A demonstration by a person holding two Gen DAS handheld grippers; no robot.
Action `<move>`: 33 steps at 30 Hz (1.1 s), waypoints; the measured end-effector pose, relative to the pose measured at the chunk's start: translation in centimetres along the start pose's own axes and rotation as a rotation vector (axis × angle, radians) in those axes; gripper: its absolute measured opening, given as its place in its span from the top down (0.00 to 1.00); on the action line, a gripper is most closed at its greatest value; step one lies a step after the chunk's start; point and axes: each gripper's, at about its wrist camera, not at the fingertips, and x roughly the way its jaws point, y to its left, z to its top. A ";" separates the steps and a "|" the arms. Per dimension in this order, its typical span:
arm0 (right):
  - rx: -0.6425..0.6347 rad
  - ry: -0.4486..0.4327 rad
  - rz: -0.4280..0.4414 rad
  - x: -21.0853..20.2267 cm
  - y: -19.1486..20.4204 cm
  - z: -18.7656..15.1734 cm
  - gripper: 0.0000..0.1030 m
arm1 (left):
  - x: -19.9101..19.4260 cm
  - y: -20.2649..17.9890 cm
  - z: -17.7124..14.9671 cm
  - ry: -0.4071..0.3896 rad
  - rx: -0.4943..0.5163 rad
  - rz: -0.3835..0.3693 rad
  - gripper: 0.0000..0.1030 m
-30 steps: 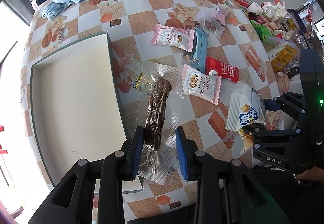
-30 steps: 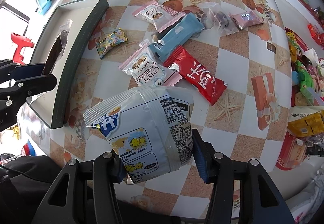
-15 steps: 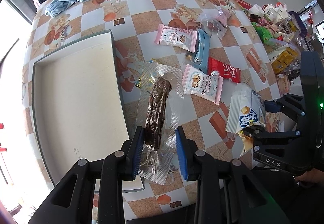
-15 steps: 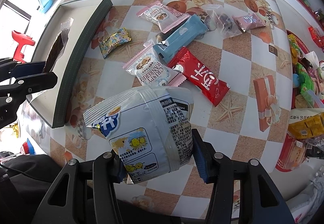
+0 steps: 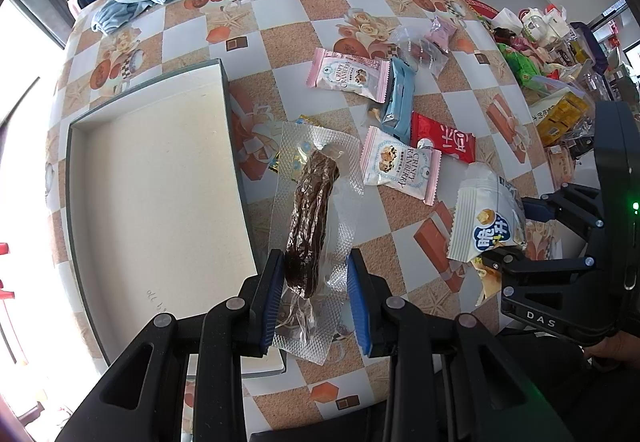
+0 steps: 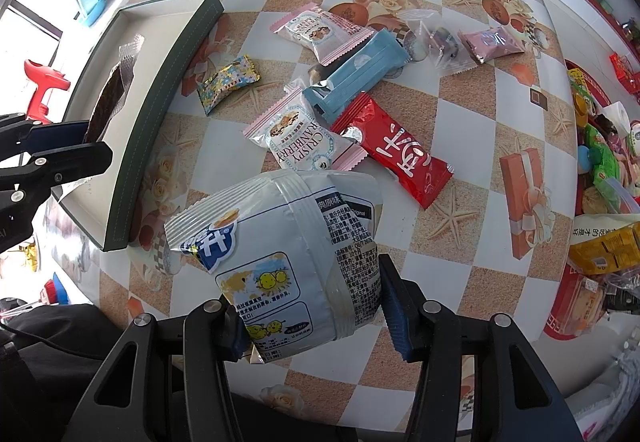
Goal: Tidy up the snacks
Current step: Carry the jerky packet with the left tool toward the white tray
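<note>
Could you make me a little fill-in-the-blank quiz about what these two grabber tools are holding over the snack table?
1. The left gripper is shut on a clear packet holding a long ____ brown snack.
2. The right gripper is shut on a ____ and blue bag.
3. The box on the table has ____ snacks lying in it.
4. The red wrapper lies right next to a light ____ one.

Missing words: dark; white; no; blue

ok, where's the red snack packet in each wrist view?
Left wrist: red snack packet right of centre, upper half, beside the blue packet.
Right wrist: red snack packet centre-right, below that blue packet.
Shared landmark: the tray, left in both.
</note>
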 end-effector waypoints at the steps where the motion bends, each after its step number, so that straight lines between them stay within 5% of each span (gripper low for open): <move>1: -0.002 0.000 0.001 0.0 0.0 0.0 0.47 | 0.0 0.0 0.0 0.000 0.000 0.001 0.67; 33: -0.024 0.002 -0.004 -0.1 0.3 0.1 0.47 | -0.8 2.0 -0.7 -0.029 -0.077 0.011 0.67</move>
